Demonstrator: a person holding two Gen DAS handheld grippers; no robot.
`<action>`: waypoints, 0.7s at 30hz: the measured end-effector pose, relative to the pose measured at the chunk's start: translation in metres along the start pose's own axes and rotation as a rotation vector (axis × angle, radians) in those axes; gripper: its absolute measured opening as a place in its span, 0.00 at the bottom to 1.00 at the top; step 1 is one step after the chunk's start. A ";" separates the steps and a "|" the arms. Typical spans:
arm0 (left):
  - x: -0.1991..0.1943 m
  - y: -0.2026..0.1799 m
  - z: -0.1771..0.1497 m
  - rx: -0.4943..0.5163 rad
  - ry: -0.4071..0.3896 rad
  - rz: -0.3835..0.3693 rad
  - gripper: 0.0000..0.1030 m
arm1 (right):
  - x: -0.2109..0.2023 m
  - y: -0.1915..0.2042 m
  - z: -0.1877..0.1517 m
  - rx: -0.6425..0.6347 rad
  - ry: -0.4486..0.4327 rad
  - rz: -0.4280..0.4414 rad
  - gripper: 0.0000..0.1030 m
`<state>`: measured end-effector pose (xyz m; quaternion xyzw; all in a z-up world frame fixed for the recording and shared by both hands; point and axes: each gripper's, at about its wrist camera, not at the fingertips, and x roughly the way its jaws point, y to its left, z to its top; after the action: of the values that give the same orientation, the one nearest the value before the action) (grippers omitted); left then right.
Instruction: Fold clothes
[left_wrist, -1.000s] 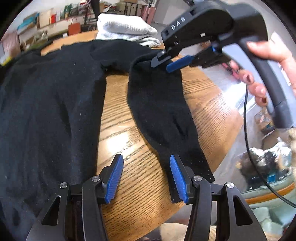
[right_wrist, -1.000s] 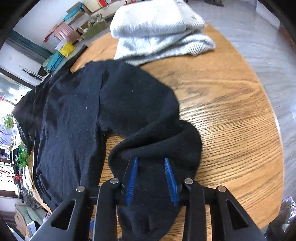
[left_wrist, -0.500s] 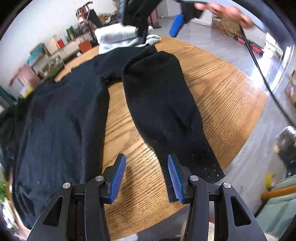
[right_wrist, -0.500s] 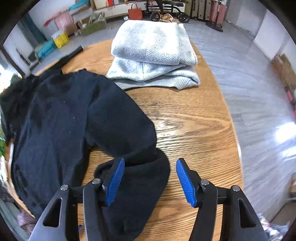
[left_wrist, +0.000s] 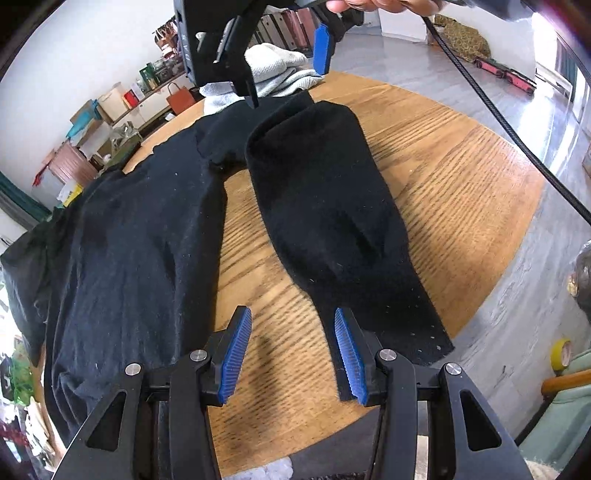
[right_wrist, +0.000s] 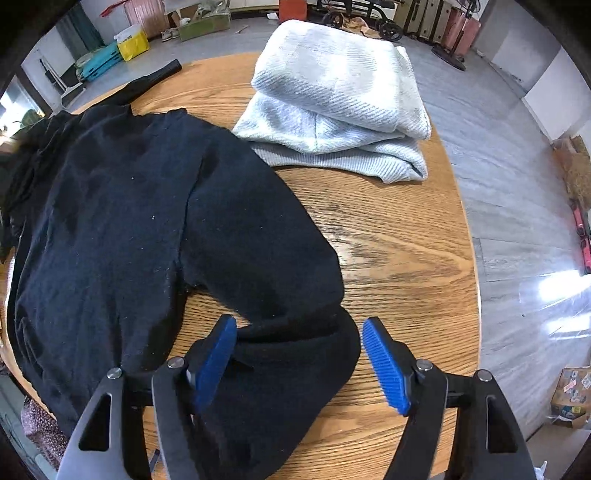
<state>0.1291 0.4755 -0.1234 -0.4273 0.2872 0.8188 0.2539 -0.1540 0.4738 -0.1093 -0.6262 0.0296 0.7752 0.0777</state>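
Observation:
A black long-sleeved top (left_wrist: 122, 236) lies spread on the round wooden table (left_wrist: 454, 173). Its sleeve (left_wrist: 332, 214) is bent back at the shoulder and runs down towards me to the table's near edge. My left gripper (left_wrist: 291, 354) is open and empty, low over the wood beside the sleeve's cuff. The right gripper (left_wrist: 284, 55) hangs open above the sleeve's bend at the far side. In the right wrist view the top (right_wrist: 122, 229) fills the left, and my right gripper (right_wrist: 299, 358) is open above the sleeve's fold (right_wrist: 295, 343), holding nothing.
A folded pale grey sweater (right_wrist: 340, 99) sits on the far part of the table (right_wrist: 399, 236), also in the left wrist view (left_wrist: 277, 70). The table's edge drops to a grey floor on the right. Boxes and bags line the far wall.
My right gripper has opened, let go of the sleeve's fold and risen away from it. The sleeve now lies flat. My left gripper has lifted and drawn back slightly.

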 end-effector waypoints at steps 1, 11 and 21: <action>0.000 -0.001 0.000 0.001 0.000 -0.002 0.47 | -0.001 0.001 -0.001 -0.003 0.004 -0.002 0.73; -0.002 -0.014 -0.004 0.015 -0.002 -0.019 0.41 | 0.014 0.011 0.003 -0.025 0.079 0.031 0.58; -0.002 -0.021 -0.004 0.033 -0.001 -0.049 0.14 | 0.026 0.025 0.001 -0.048 0.107 0.057 0.31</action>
<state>0.1465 0.4873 -0.1293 -0.4295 0.2898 0.8078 0.2810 -0.1645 0.4520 -0.1359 -0.6675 0.0330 0.7429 0.0389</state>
